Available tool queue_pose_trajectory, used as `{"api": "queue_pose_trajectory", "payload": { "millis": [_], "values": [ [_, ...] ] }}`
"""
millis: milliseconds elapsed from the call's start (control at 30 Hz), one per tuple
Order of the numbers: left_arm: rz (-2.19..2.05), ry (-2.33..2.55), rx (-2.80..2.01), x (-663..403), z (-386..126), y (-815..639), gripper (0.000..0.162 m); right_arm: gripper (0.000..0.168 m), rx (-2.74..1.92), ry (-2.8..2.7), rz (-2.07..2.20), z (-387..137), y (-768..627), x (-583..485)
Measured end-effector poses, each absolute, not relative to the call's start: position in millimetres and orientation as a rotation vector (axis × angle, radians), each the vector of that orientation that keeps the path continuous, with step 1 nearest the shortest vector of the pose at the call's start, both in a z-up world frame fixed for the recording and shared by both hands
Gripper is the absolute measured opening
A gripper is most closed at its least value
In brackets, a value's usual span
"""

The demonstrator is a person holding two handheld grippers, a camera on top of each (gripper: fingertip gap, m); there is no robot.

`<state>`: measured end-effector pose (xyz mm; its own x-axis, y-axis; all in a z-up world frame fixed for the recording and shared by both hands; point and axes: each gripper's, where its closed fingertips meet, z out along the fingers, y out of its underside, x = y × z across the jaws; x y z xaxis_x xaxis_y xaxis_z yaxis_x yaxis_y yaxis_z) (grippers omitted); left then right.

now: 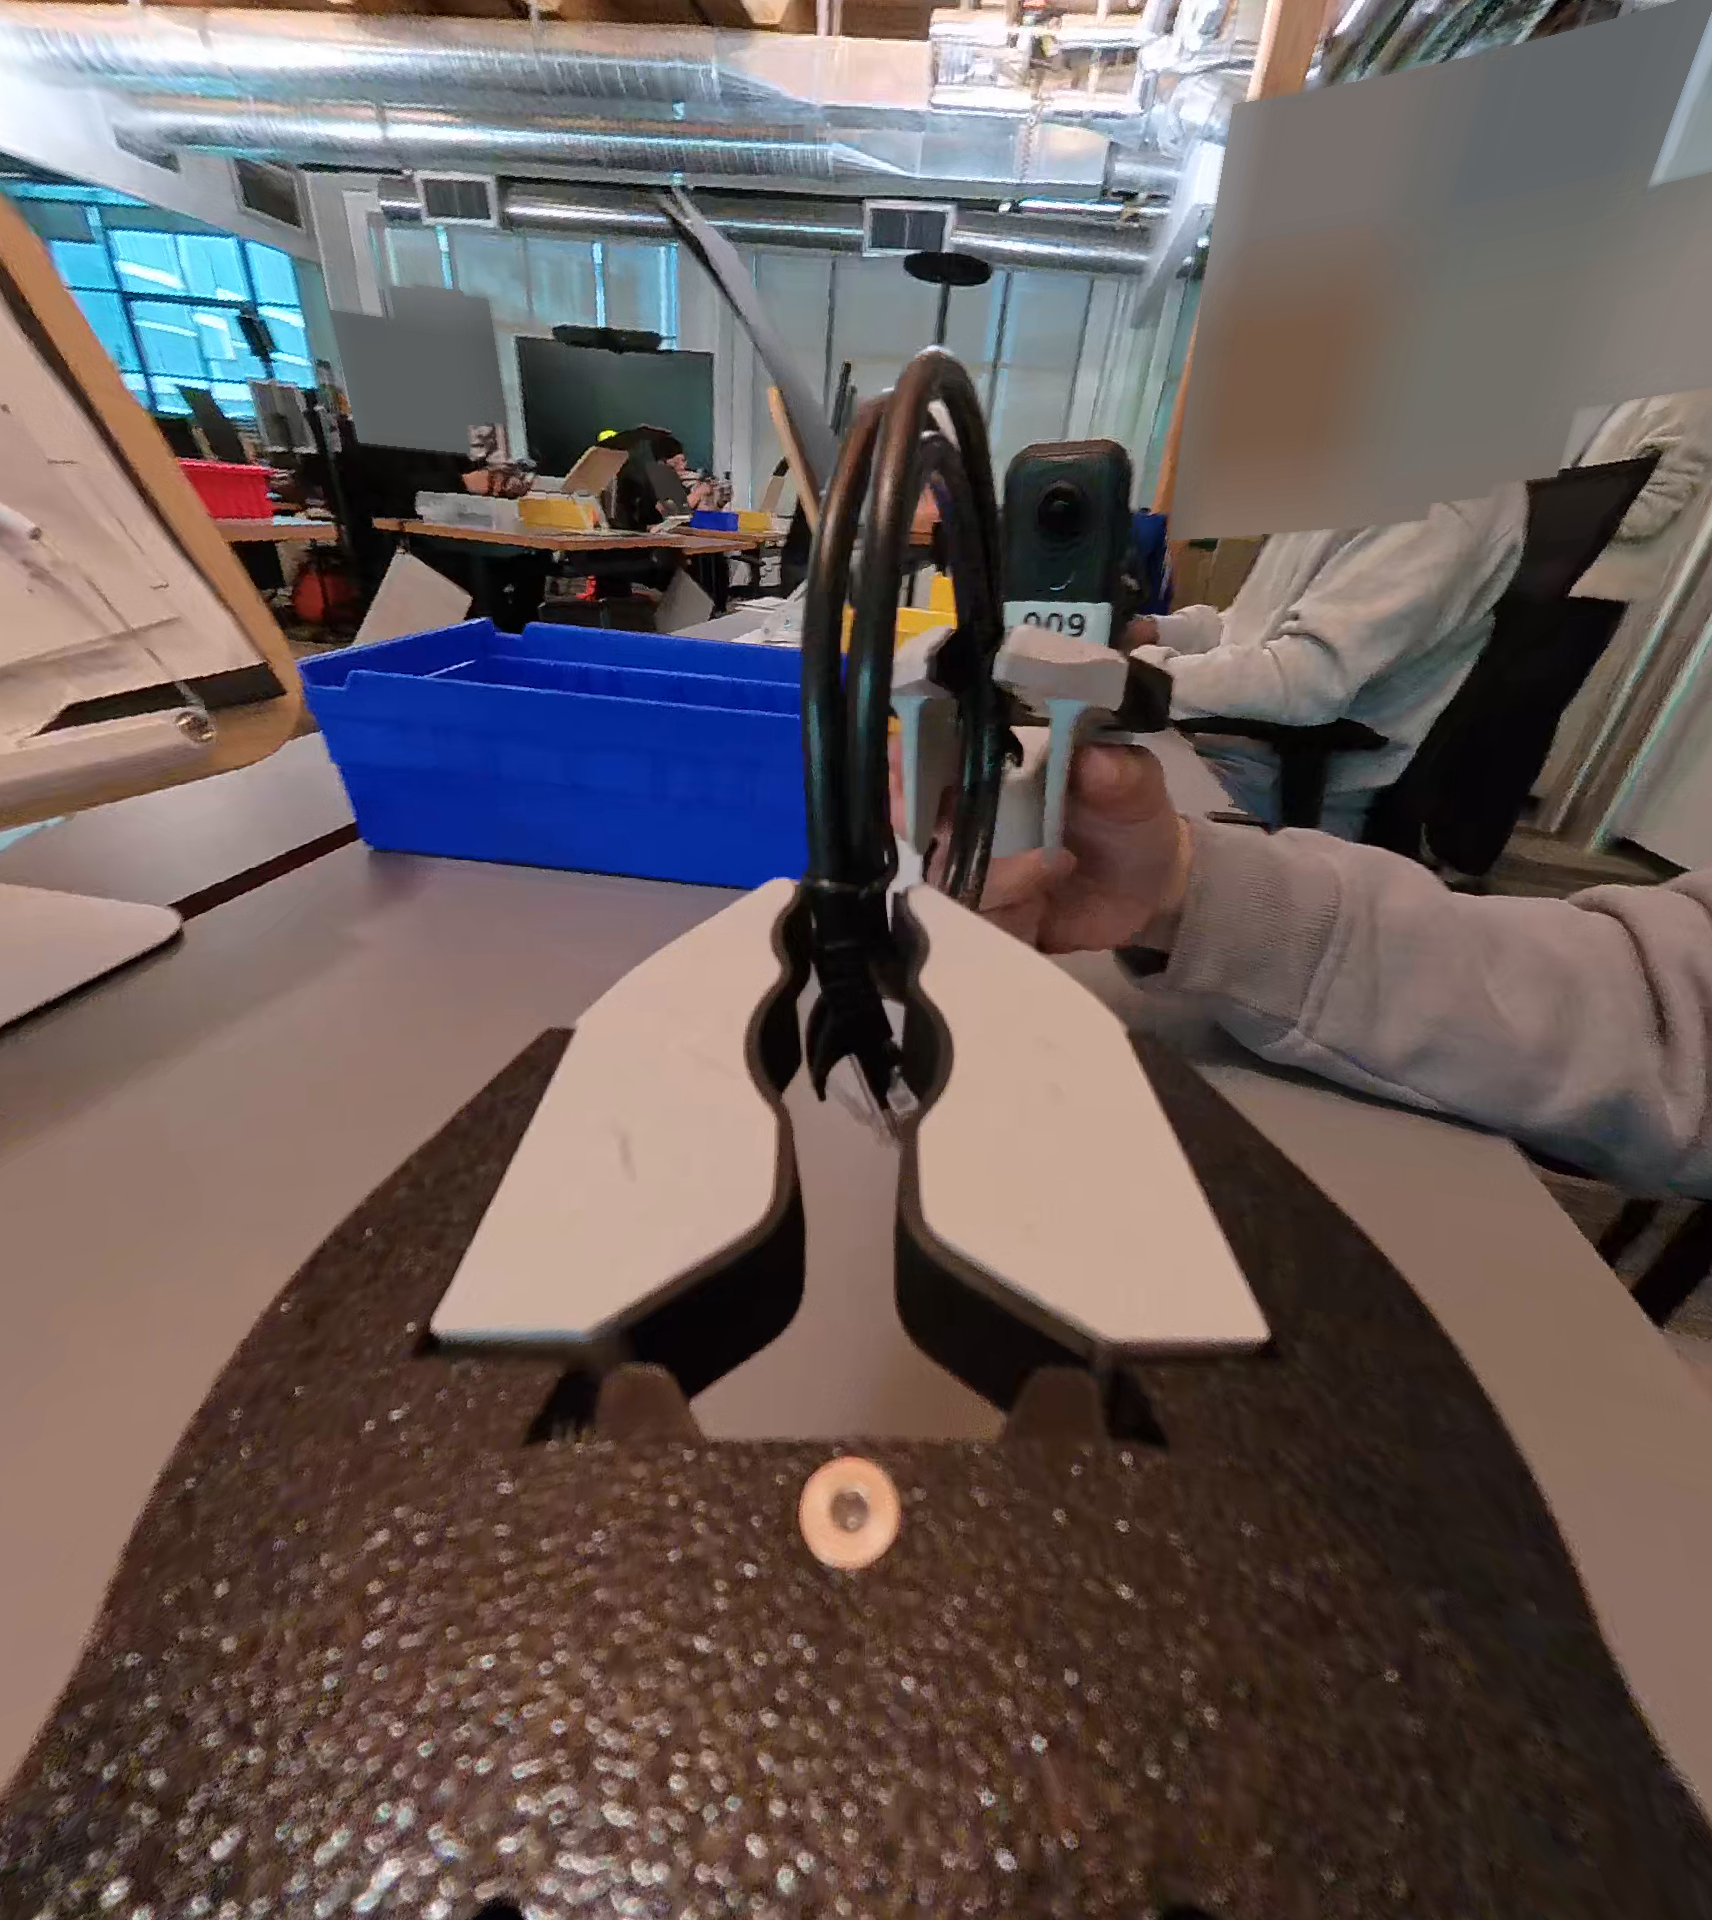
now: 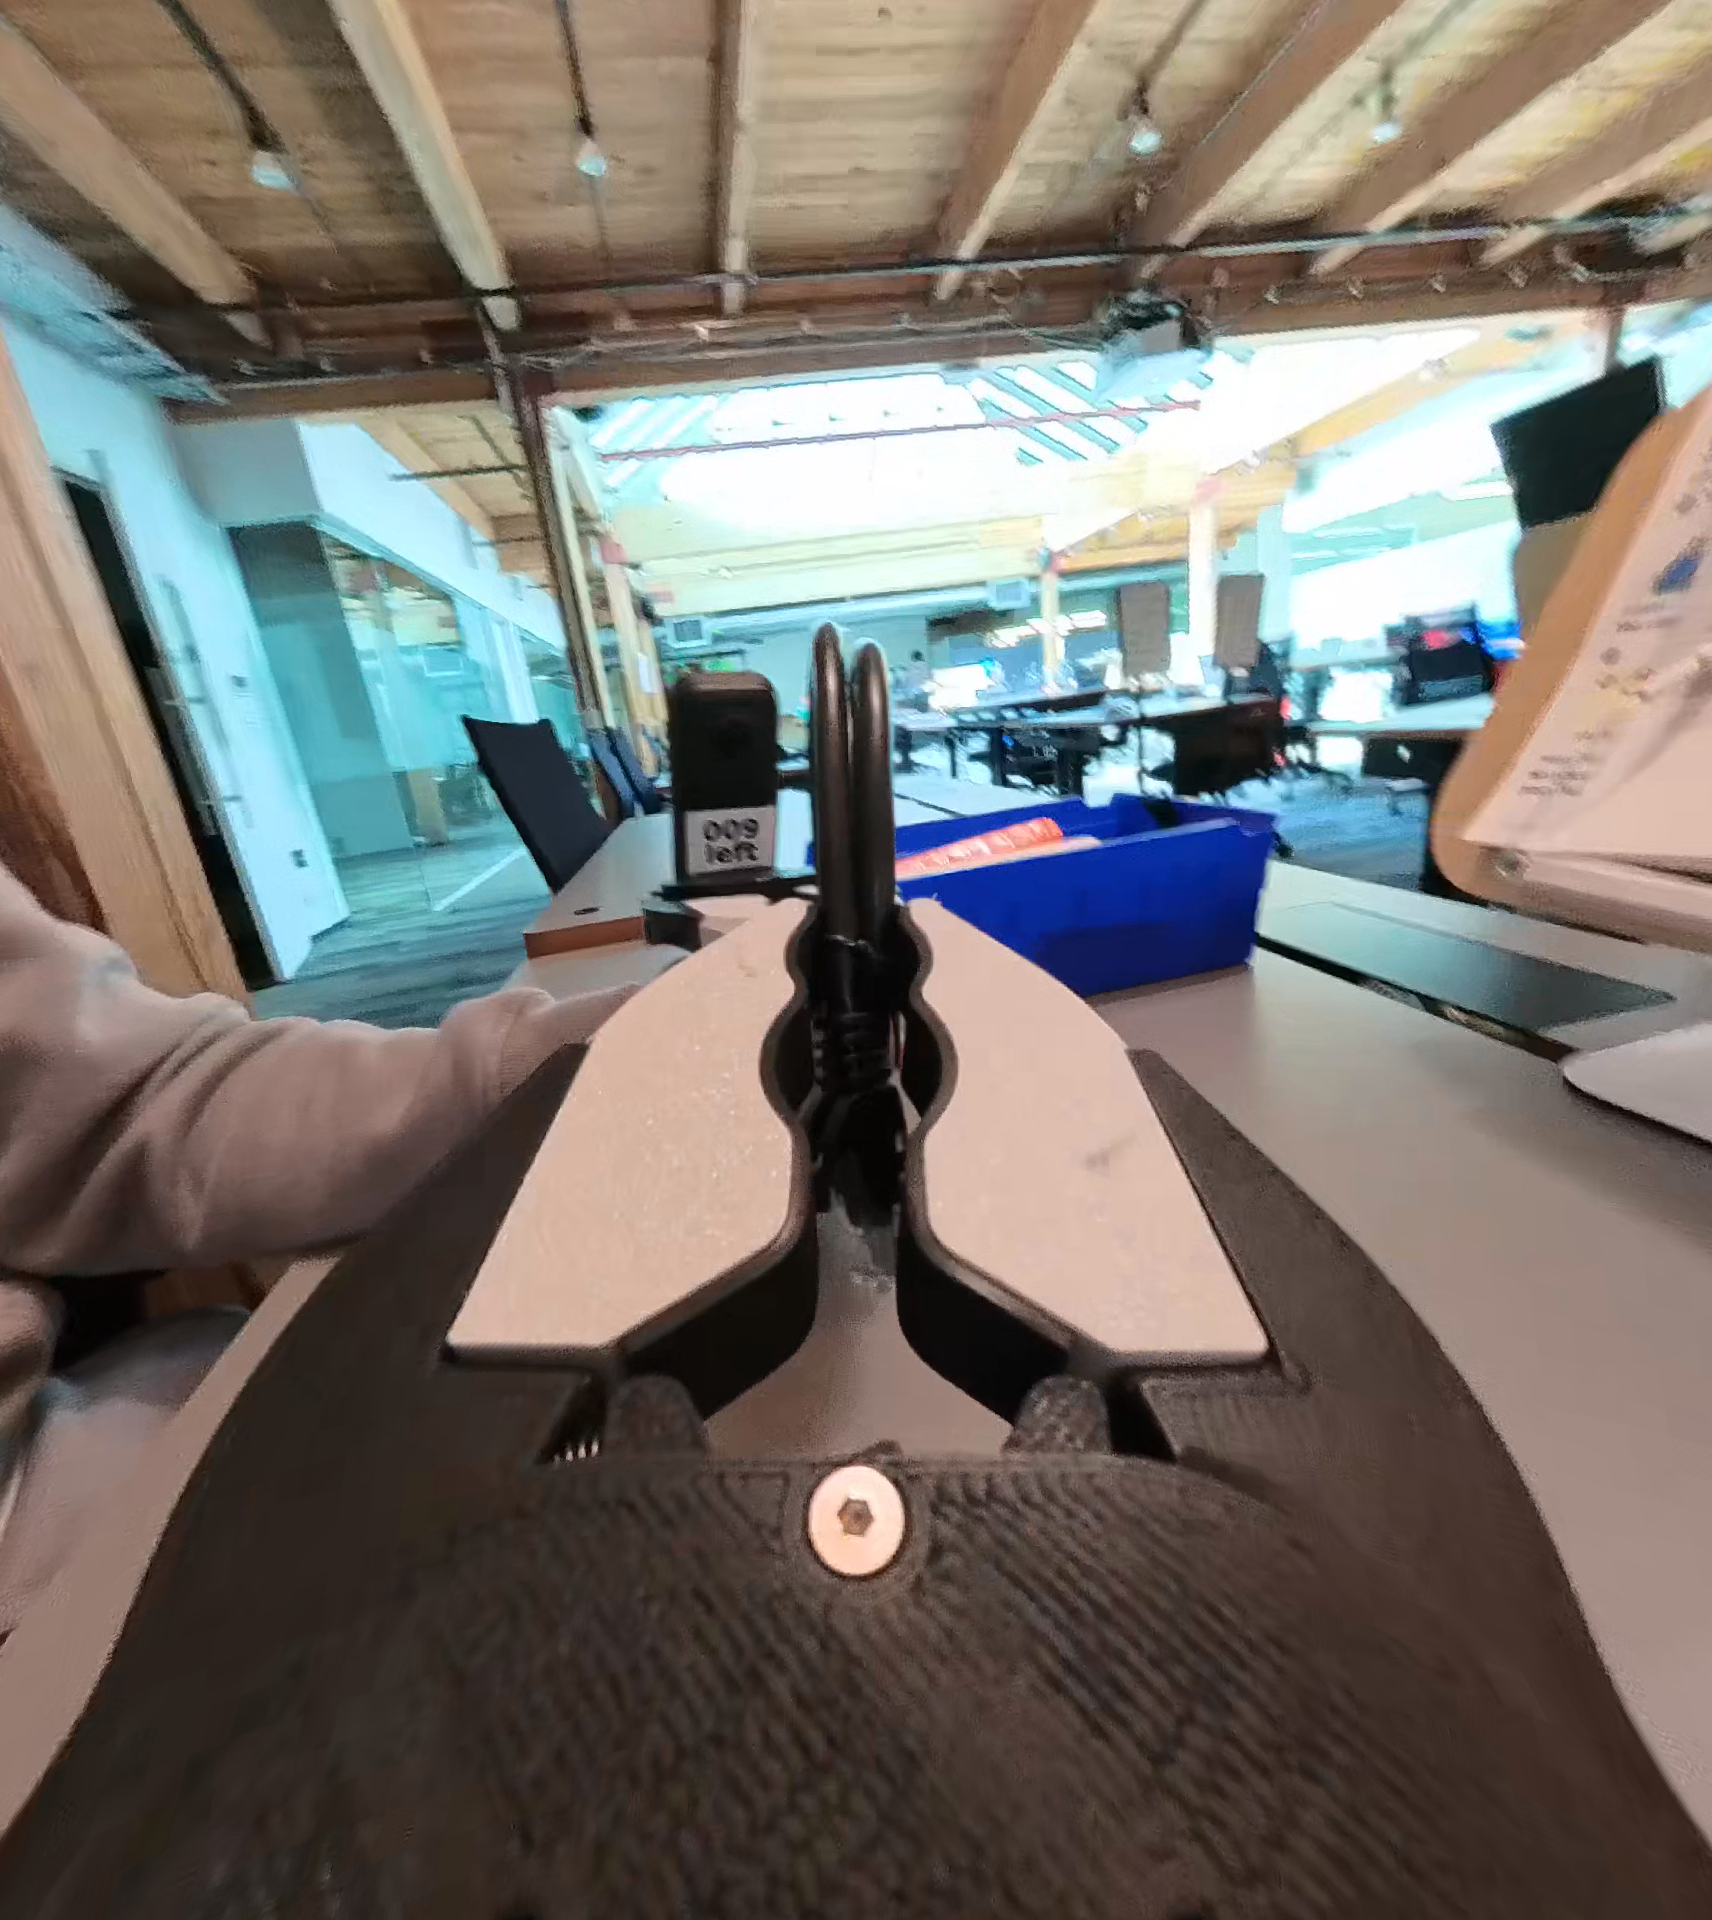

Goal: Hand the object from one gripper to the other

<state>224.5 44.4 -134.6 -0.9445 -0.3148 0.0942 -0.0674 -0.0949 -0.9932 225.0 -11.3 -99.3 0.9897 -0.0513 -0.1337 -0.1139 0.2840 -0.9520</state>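
Observation:
A coiled black cable [image 1: 836, 623], tied in a bundle with clear plugs at its end, is held upright above the grey table [image 1: 260, 1039]. My left gripper [image 1: 852, 904] is shut on the tied lower part of the bundle. Just beyond it, my right gripper [image 1: 979, 675] faces me, its grey fingers closed around the far side of the loop. In the right wrist view the right gripper [image 2: 854, 920] is shut on the cable [image 2: 847, 748], whose loops rise above the fingertips. The left gripper's camera [image 2: 722, 748] stands close behind on the left. Both grippers grip the cable at once.
A blue plastic bin [image 1: 561, 748] stands on the table behind the cable; it also shows in the right wrist view [image 2: 1091, 894]. A tilted paper stand [image 1: 52, 520] on a white base is at the left. A grey sleeve [image 1: 1454, 987] reaches in from the right. A seated person [image 1: 1351, 644] is farther back. The tips of one gripper are about 7 centimetres away from the tips of the other.

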Motion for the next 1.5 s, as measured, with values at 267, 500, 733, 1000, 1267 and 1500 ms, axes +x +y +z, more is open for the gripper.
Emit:
{"api": "queue_pose_trajectory", "payload": {
  "millis": [267,500,733,1000,1267,1500],
  "values": [
    [-1.498,1.901,-0.606,270.2,-147.7,74.3,0.01,0.063,-1.549,0.025,-1.266,-106.4,-27.5,271.0],
    [-1.003,1.891,-0.394,270.3,-157.1,61.2,0.01,0.062,-1.569,-0.436,-1.911,-110.7,16.8,268.3],
    [-1.002,1.866,-0.314,262.2,-152.9,45.8,0.009,0.009,-1.564,-0.379,-1.986,-112.6,12.4,277.9],
    [-1.451,1.688,-0.343,244.2,-116.9,33.1,0.056,0.006,-1.509,0.199,-1.489,-106.6,-16.1,298.4],
    [-1.692,1.858,-0.547,247.0,-146.3,14.3,0.05,0.006,-1.096,0.824,-0.468,-115.7,-46.5,316.2],
    [-1.913,1.836,-0.733,249.3,-149.2,9.4,0.025,0.006,-1.039,0.859,-0.24,-122.8,-28.2,307.9]
  ]
}}
